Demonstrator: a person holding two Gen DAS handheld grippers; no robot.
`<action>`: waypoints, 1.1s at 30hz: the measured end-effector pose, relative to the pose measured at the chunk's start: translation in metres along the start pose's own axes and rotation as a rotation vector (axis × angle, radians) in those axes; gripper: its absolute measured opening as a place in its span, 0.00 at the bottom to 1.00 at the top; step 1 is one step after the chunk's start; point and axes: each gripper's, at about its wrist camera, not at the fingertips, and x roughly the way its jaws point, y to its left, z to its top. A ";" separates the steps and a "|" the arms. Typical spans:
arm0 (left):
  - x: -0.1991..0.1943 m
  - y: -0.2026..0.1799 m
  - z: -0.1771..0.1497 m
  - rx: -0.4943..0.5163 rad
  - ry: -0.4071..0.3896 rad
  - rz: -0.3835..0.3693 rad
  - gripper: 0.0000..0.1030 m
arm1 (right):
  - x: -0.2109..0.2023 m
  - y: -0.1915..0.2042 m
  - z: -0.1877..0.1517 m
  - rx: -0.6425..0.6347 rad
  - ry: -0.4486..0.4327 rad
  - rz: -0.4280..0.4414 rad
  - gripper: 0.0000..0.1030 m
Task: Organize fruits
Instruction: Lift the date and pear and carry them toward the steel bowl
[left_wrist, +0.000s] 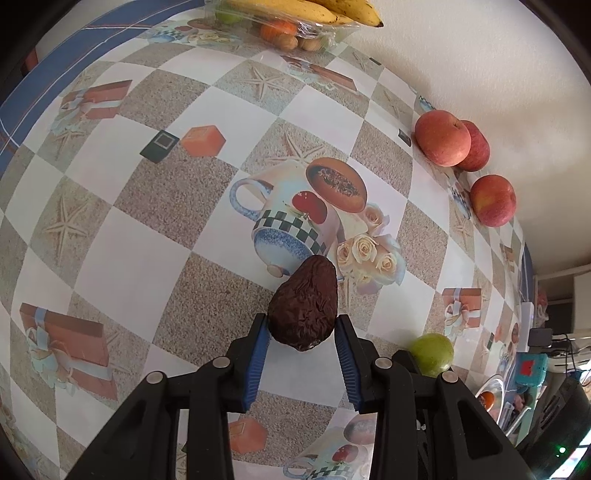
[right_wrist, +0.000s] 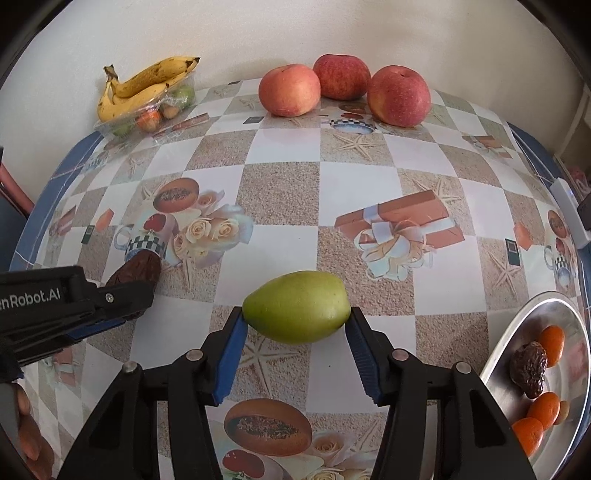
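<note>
We see a table (right_wrist: 280, 192) under a glossy checkered oilcloth printed with starfish, mugs, roses and gift boxes, blue border at its edges. It stands against a plain pale wall (right_wrist: 236, 33). In the left wrist view the room's far right is cluttered: cables, a turquoise box, shelving, all too warped to name properly.

Left gripper (left_wrist: 301, 332): blue-padded jaws spread around a dark wrinkled avocado (left_wrist: 304, 304) lying on the cloth; a gap shows on the right pad, the left pad is at or near the skin, so we can't call it pinched. Right gripper (right_wrist: 297, 319): jaws bracket a green pear-shaped fruit (right_wrist: 297, 306) end to end, both pads touching or just short of touching; we cannot tell whether it is truly clamped.

Three red apples (right_wrist: 343, 88) sit in a row at the wall edge. A bunch of bananas (right_wrist: 144, 88) lies on a clear plastic tray (right_wrist: 122, 127) at the far left corner; the small fruits under the wrap are hard to identify. A metal bowl (right_wrist: 517, 332), cut off by the frame at lower right, holds oranges (right_wrist: 552, 345) and a second dark shrivelled fruit (right_wrist: 528, 369). In the right wrist view, the left gripper's body covers the near end of the avocado, and fingertips (right_wrist: 27, 432) show at the lower left corner, mostly cut off.
</note>
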 end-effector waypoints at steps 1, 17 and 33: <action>-0.001 0.000 0.000 -0.003 0.000 -0.003 0.38 | -0.002 -0.001 0.000 0.006 -0.002 0.004 0.55; -0.028 0.000 -0.037 0.009 -0.018 -0.015 0.38 | -0.052 -0.018 -0.026 0.058 -0.029 -0.012 0.55; -0.054 -0.019 -0.095 0.091 -0.045 -0.034 0.38 | -0.103 -0.043 -0.061 0.077 -0.065 -0.041 0.55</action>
